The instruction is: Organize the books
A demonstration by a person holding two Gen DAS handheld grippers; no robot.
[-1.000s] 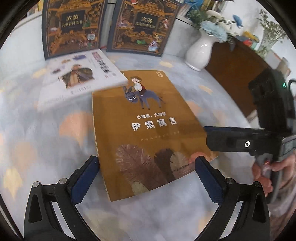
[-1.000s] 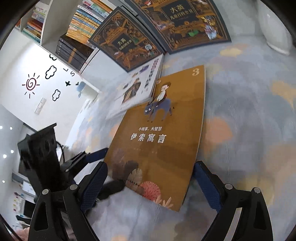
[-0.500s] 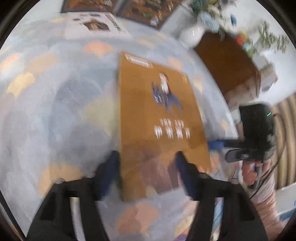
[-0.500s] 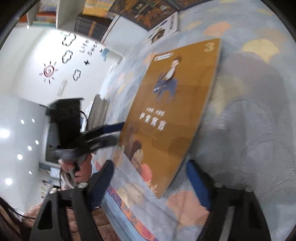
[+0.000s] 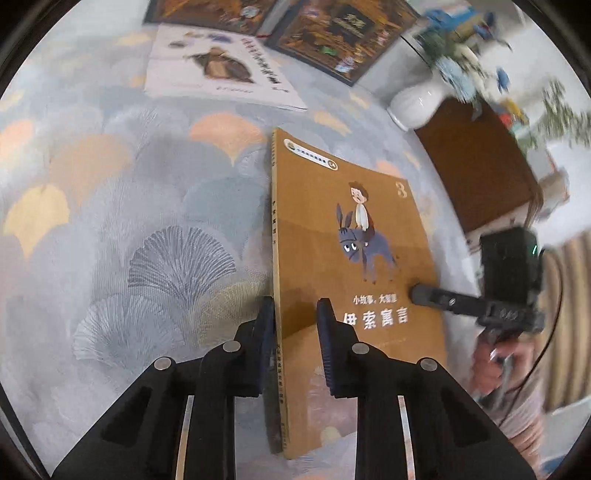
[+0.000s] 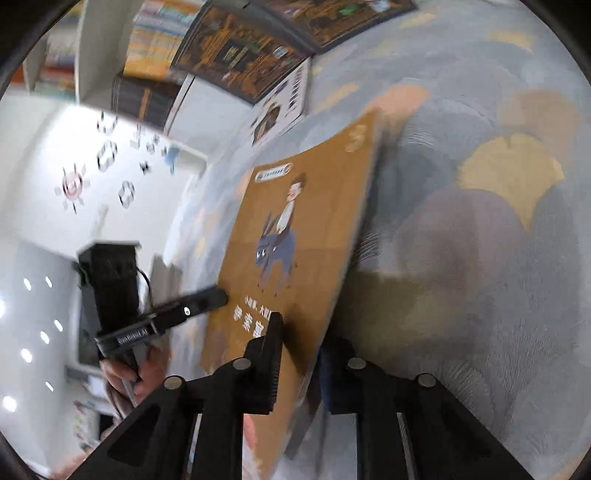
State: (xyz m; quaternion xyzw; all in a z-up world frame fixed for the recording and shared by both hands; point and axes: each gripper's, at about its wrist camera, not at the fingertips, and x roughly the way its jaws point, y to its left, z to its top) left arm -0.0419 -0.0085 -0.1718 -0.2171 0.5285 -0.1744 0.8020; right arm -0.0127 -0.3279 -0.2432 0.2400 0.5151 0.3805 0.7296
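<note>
Between the blue pads of the left gripper (image 5: 293,317) sits the spine edge of the brown book (image 5: 351,266), its cover with the boy on a donkey facing up and to the right; the jaws have just been closing and now clamp that edge, one pad under the book, one on the cover; the book tilts, spine side raised off the patterned cloth (image 5: 129,221). At the opposite long edge the right gripper (image 6: 301,354) has also just been closing, and it pinches the book near the title, one finger (image 6: 271,354) on the cover, the other beneath; a hand (image 6: 144,373) holds the left gripper's handle in that view. Beyond the brown book a white book (image 5: 218,70) lies flat, well apart; behind it two dark books (image 5: 332,33) lean upright; a white vase (image 5: 417,103) stands near the cloth's right edge.
</note>
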